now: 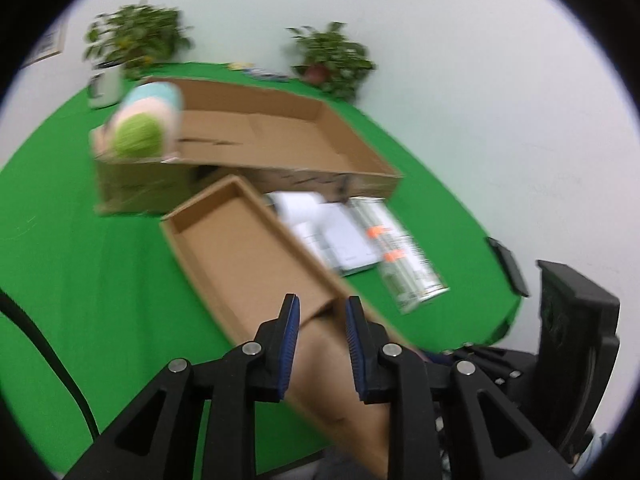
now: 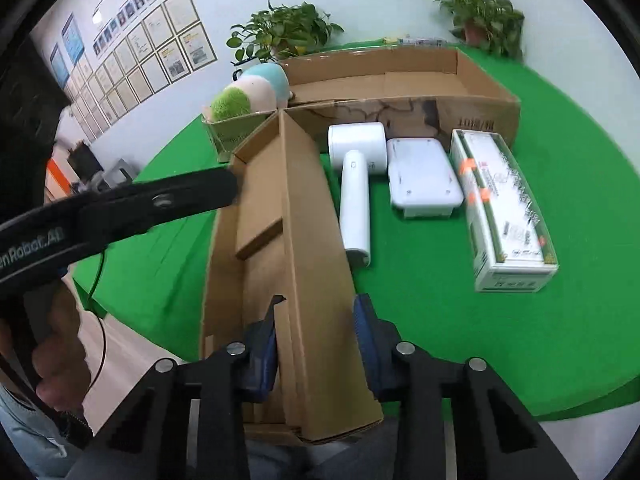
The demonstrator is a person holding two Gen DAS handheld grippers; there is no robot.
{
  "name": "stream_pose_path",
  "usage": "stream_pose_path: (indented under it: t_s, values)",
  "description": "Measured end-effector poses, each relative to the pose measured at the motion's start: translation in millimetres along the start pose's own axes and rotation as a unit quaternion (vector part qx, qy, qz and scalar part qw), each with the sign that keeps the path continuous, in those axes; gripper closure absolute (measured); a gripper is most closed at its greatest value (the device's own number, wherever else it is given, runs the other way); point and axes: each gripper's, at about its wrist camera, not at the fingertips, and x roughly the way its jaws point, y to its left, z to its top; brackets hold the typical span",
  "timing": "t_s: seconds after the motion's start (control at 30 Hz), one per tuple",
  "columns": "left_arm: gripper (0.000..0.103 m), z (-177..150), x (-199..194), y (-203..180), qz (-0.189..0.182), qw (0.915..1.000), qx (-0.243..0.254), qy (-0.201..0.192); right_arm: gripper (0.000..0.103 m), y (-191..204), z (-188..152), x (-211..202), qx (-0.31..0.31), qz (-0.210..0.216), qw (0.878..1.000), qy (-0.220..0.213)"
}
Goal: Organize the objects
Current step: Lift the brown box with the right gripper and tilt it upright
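Observation:
A small open cardboard box hangs tilted over the green table, carried by both grippers. My left gripper is shut on the box's near corner wall. In the right wrist view the same small box runs away from me, and my right gripper is shut on its long side wall. There the left gripper clamps the box's far left edge. The small box is empty inside.
A large open cardboard box stands behind, with a plush toy at its left end. A white hair dryer, a white flat case and a long green-white carton lie on the table. Potted plants line the wall.

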Motion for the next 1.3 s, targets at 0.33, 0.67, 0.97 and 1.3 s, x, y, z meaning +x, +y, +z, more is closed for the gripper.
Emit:
stream_pose_path:
  t_s: [0.33, 0.67, 0.97, 1.3]
  values:
    - [0.081, -33, -18, 66, 0.059, 0.9946, -0.081, 0.027, 0.051, 51, -2, 30, -0.016, 0.078, 0.997, 0.013]
    - [0.080, -26, 13, 64, 0.078, 0.9928, -0.076, 0.051, 0.062, 50, 18, 46, -0.028, -0.021, 0.999, -0.002]
    - [0.081, -35, 9, 56, 0.093, 0.9924, -0.062, 0.051, 0.090, 65, 14, 56, -0.050, -0.024, 0.998, 0.009]
    - [0.083, -38, 7, 44, 0.107, 0.9915, -0.047, 0.058, 0.091, 63, 6, 49, -0.027, -0.027, 0.999, 0.005]
